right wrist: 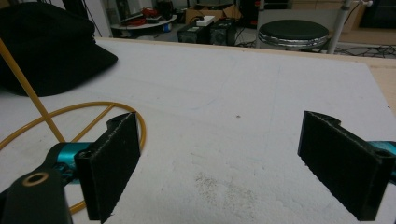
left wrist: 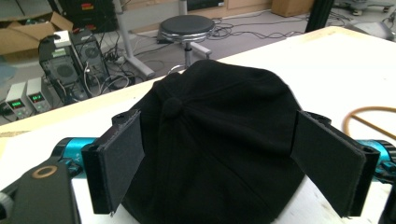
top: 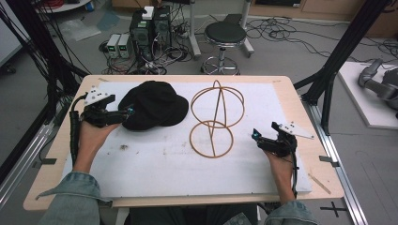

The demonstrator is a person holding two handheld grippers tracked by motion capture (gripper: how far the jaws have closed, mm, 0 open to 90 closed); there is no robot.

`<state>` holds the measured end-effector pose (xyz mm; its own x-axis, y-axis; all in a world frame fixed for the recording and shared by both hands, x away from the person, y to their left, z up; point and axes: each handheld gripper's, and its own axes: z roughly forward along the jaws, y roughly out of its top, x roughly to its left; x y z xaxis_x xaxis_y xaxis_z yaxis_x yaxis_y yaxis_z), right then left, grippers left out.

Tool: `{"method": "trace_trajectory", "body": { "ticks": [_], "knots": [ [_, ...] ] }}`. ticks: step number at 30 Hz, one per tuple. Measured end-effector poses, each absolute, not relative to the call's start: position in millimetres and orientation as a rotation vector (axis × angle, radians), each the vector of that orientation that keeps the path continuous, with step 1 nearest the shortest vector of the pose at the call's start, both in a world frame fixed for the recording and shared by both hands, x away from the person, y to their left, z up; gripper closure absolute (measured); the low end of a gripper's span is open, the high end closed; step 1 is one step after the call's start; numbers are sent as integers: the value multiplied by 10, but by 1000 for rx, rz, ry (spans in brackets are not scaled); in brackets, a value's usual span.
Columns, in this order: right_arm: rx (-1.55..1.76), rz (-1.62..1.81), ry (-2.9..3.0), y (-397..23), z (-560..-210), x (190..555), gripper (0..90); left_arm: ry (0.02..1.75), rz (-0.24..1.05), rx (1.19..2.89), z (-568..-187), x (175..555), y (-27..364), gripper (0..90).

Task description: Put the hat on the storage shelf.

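The left gripper [left wrist: 219, 161] is held at the left edge of a black cap [left wrist: 210, 140], its jaws spread wide with the soft, seamed fabric crown, topped by a small button, seen between them, though contact cannot be made out. The right gripper [right wrist: 219, 168] is held well apart over the white, faintly soiled board [right wrist: 243, 107], jaws likewise spread with nothing between them. A thin wire stand [top: 215, 118], formed of golden rings and a rod, is set between the cap and the right gripper.
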<state>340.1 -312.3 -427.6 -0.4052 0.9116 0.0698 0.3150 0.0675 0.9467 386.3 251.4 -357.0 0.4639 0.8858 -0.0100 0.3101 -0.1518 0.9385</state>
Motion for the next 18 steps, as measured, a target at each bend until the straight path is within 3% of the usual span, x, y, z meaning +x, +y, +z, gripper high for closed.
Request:
{"method": "trace_trajectory", "body": {
  "ticks": [18],
  "knots": [
    [1208, 1328, 1803, -3114, -4285, 3400, 129, 1093, 665, 1671, -3774, 4550, 2427, 181]
  ]
}}
